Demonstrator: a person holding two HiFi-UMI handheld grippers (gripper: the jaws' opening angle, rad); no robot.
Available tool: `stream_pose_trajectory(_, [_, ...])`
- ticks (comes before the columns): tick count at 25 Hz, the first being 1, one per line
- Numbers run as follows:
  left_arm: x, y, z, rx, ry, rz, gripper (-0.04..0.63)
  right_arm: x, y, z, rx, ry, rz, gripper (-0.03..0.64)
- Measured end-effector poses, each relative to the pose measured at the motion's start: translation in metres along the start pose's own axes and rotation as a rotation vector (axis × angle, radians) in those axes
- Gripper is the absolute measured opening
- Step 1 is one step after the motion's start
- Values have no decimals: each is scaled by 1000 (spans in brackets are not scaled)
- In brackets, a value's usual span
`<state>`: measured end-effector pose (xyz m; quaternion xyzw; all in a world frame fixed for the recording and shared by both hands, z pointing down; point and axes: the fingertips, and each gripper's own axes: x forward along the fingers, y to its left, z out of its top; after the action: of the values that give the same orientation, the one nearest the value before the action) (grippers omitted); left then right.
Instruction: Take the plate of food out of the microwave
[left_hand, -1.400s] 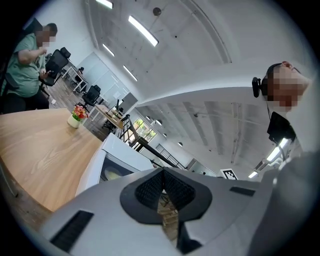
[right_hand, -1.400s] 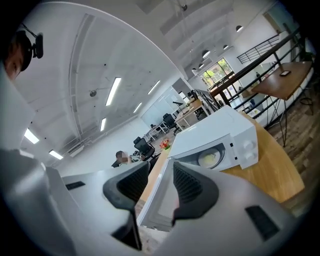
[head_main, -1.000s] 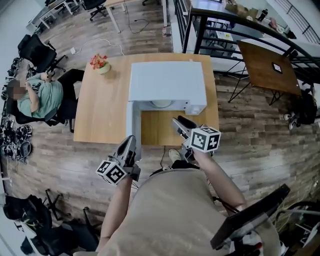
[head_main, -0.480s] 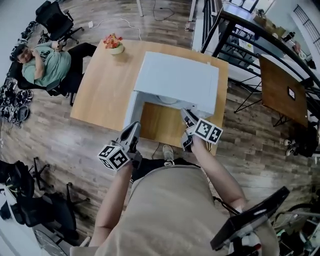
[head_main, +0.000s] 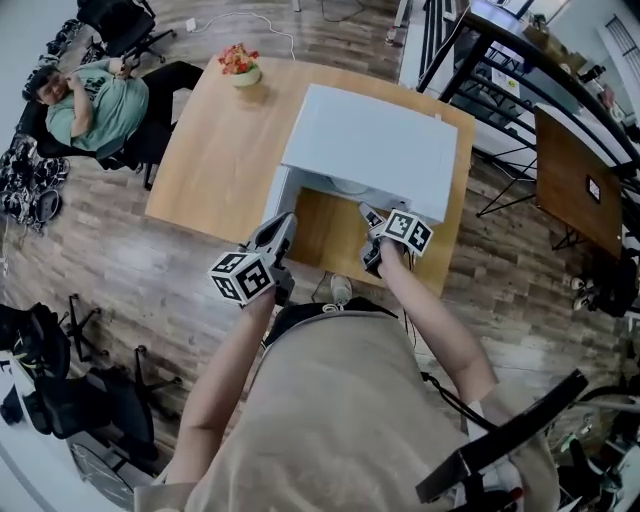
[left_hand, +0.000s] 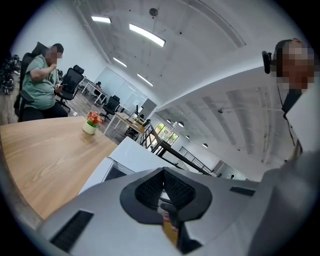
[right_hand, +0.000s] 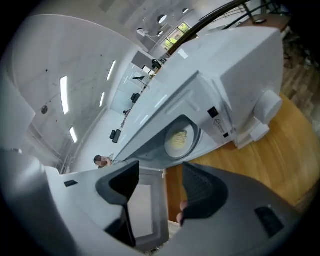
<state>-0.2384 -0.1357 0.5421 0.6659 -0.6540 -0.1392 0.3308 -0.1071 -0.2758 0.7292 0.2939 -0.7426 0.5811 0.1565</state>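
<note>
A white microwave (head_main: 375, 145) stands on the wooden table (head_main: 215, 150) with its door (head_main: 277, 205) swung open to the left. The plate of food (right_hand: 177, 140) lies inside the cavity, pale with yellowish food on it. My right gripper (right_hand: 161, 175) points at the open cavity from in front, a short way off. Its jaws have just been opening and stand apart with nothing between them. In the head view it (head_main: 372, 222) hovers over the table before the opening. My left gripper (left_hand: 163, 182) is shut and empty, near the door's outer edge (head_main: 280, 238).
A small pot of flowers (head_main: 240, 62) stands at the table's far left corner. A person (head_main: 95, 105) sits in a chair left of the table. Black railings and a dark desk (head_main: 575, 170) stand to the right. The door panel (right_hand: 145, 210) hangs just below my right jaws.
Both grippers have moved in towards the microwave's open front; the right one has dropped and rolled, and its jaws stand wider. The left has come up beside the door.
</note>
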Motion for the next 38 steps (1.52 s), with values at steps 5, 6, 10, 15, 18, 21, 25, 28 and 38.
stream_pose_trajectory(5, [16, -1, -6, 13, 38, 1, 5, 31, -46, 0, 143, -47, -99, 264])
stream_pose_trajectory(6, [19, -1, -7, 18, 46, 3, 5, 37, -52, -1, 156, -52, -108, 264])
stream_pose_trajectory(10, [30, -2, -15, 70, 80, 20, 5, 60, -70, 5, 155, -94, -132, 264])
stream_pose_trajectory(15, [34, -3, -13, 97, 103, 9, 5, 88, -79, 17, 144, -158, -204, 262])
stream_pose_trajectory(18, [29, -5, -8, 112, 107, -3, 5, 100, -86, 23, 127, -217, -279, 262])
stream_pose_trajectory(21, [23, -3, -4, 122, 113, -1, 5, 106, -86, 30, 18, -285, -334, 262])
stream_pose_trajectory(25, [8, 7, 3, 119, 116, 10, 5, 116, -85, 29, -131, -325, -413, 262])
stream_pose_trajectory(28, [-2, 14, 4, 117, 132, 18, 5, 123, -92, 26, -173, -329, -479, 262])
stream_pose_trajectory(38, [-26, 29, -2, 132, 178, 44, 5, 133, -104, 27, -146, -326, -454, 214])
